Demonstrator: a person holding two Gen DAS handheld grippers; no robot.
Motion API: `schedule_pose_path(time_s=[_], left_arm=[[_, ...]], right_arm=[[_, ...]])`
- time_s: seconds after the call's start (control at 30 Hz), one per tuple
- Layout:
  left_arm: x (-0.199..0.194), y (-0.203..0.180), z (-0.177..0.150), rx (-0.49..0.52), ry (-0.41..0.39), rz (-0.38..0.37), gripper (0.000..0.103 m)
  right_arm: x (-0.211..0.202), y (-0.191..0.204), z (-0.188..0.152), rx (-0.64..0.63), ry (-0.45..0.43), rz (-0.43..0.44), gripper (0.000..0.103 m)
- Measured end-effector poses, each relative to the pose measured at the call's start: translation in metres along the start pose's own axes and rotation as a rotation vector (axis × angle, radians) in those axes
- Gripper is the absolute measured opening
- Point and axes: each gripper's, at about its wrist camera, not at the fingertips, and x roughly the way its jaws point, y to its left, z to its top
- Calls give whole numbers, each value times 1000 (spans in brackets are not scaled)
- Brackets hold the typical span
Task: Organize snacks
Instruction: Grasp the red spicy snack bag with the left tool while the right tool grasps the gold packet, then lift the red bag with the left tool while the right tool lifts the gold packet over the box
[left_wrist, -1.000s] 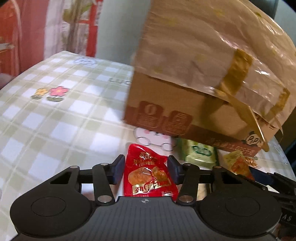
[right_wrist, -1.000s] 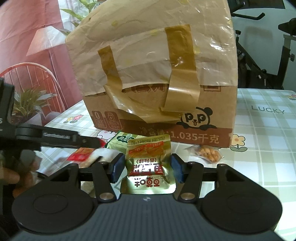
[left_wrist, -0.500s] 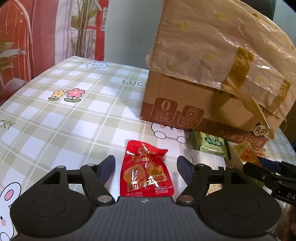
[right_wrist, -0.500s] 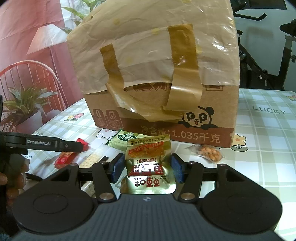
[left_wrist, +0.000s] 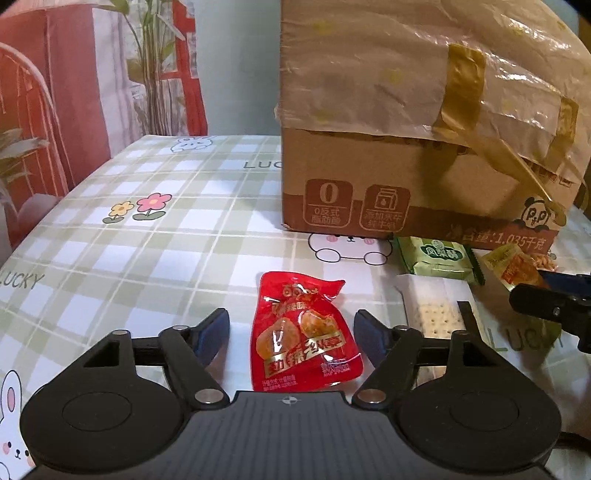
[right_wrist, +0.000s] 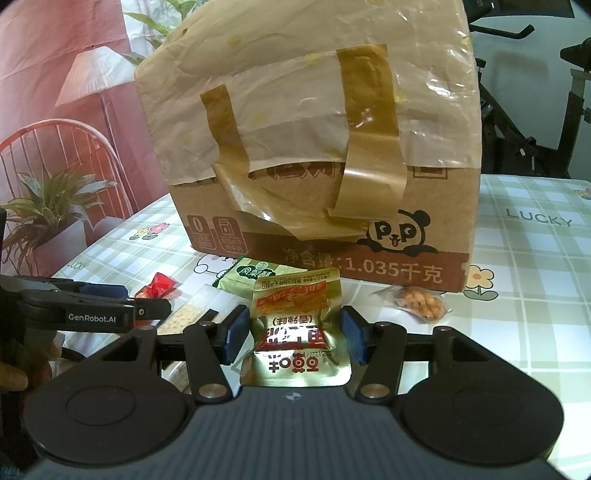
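Note:
A red snack packet (left_wrist: 301, 334) lies flat on the checked tablecloth between the fingers of my left gripper (left_wrist: 291, 334), which is open and clear of it on both sides. My right gripper (right_wrist: 293, 332) is shut on a gold snack packet (right_wrist: 295, 332), held just above the table in front of the cardboard box (right_wrist: 317, 155). The red packet also shows in the right wrist view (right_wrist: 157, 286), beside the left gripper (right_wrist: 110, 310). A green packet (left_wrist: 436, 258), a cracker packet (left_wrist: 439, 314) and a clear bag of orange snacks (right_wrist: 421, 308) lie by the box.
The big taped cardboard box (left_wrist: 424, 122) stands on the table (left_wrist: 147, 251) right behind the snacks. A red chair and a potted plant (right_wrist: 48, 206) stand off the table's left edge. Exercise equipment (right_wrist: 517, 122) is behind on the right.
My left gripper has opened and let go of the red packet, which now lies on the table. The left gripper has pulled back from the box. The right gripper keeps its hold on the gold packet.

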Motion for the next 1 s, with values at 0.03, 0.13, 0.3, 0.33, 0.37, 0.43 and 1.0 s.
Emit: schedule_pose_path(time_s=[0.03,0.13,0.3,0.33,0.37,0.43,1.0], left_arm=[[-1,1,0,0,-6,0,53],[-1,5,2,-19,-7,-11,51],[-1,7,3,-41,-9,-39,45],[-1,7,4,-43,-11,-42,45],[-2,7,4,-44,-16,-43,45],[-3,7,6,-44,-26,-44,45],[-46,22,35,-85,-151,-75,45]], right_arm=[[0,0,0,0,0,0,57],[0,0,0,0,1,1,57],[-1,-1,1,-1,0,3,57],[-1,-1,1,-1,-1,3,57],[-1,-1,1,-1,-1,4,57],[-1,-2,1,-2,-1,4,57],[-19,21,16,-96,-35,86,57]])
